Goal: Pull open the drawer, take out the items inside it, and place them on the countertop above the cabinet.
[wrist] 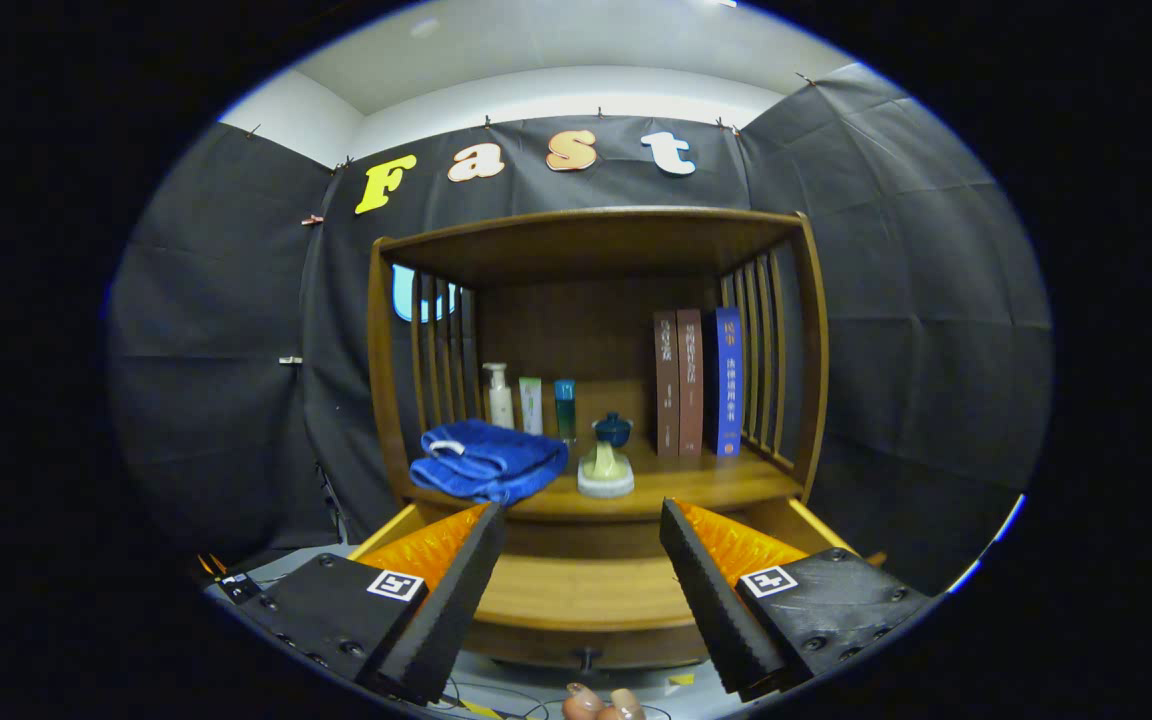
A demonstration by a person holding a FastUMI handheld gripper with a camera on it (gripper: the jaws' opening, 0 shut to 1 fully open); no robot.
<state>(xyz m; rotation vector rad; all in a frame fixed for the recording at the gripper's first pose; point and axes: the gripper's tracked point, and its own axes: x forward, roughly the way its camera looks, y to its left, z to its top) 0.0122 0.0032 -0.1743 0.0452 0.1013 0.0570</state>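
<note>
Drawer (pixel 586 590): stood pulled open below the counter (pixel 696 480) of the wooden cabinet (pixel 596 240), between and just beyond the claw's two fingers; its visible floor looked bare; its knob (pixel 588 657) showed at the front edge
Claw (pixel 584 590): released, fingers spread wide apart over the drawer, gripping nothing
Towel (pixel 488 460): one, blue, folded, lying on the counter's left part; judged soft and light, likely to sag, best pinched at a thick fold
Teapot (pixel 613 430): one, small and dark, standing behind a pale dish with a green piece (pixel 605 470); judged fragile and smooth; best taken by the body, gently
Bottles: three at the back left, a white pump bottle (pixel 499 395), a pale tube (pixel 531 405) and a teal bottle (pixel 564 408); judged light, easily toppled
Books (pixel 696 385): three, upright at the right, two brown and one blue; judged stiff and heavier
Fingertips (pixel 604 703): a person's, showing below the drawer front
Progress: judged near done, items seemingly on the counter already
</note>
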